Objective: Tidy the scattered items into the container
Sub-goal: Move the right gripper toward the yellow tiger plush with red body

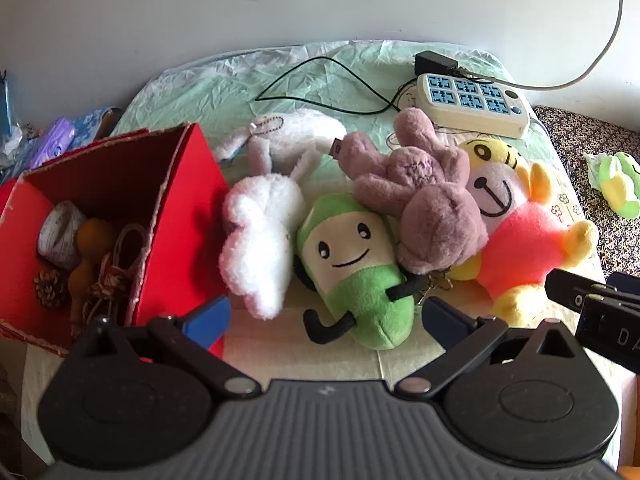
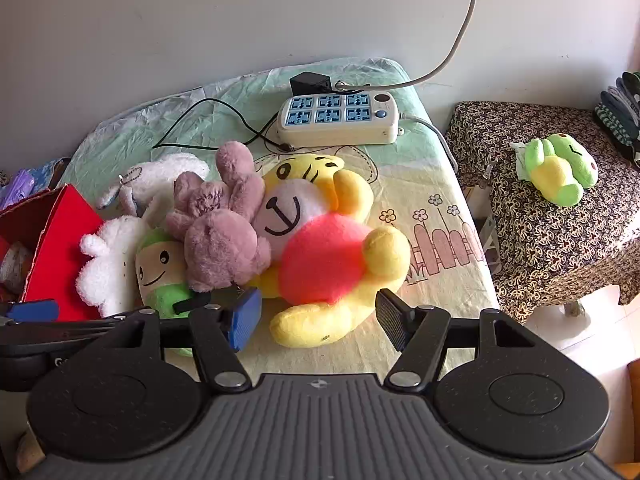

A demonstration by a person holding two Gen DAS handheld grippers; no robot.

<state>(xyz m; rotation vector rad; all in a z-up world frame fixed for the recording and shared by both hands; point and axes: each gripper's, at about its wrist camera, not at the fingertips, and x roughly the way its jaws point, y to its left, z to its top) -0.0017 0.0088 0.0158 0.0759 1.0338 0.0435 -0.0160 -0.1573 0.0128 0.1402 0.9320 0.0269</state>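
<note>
Fluffy rounded plush toys (image 1: 360,240) beside, perhaps touching, red cardboard box (image 1: 176,216).

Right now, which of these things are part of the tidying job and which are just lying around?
For the job:
red box
white plush
green plush
mauve plush
yellow plush in pink
left claw, open
right claw, open

Lying about:
power strip
black adapter
green frog plush on the side stool, possibly
</note>
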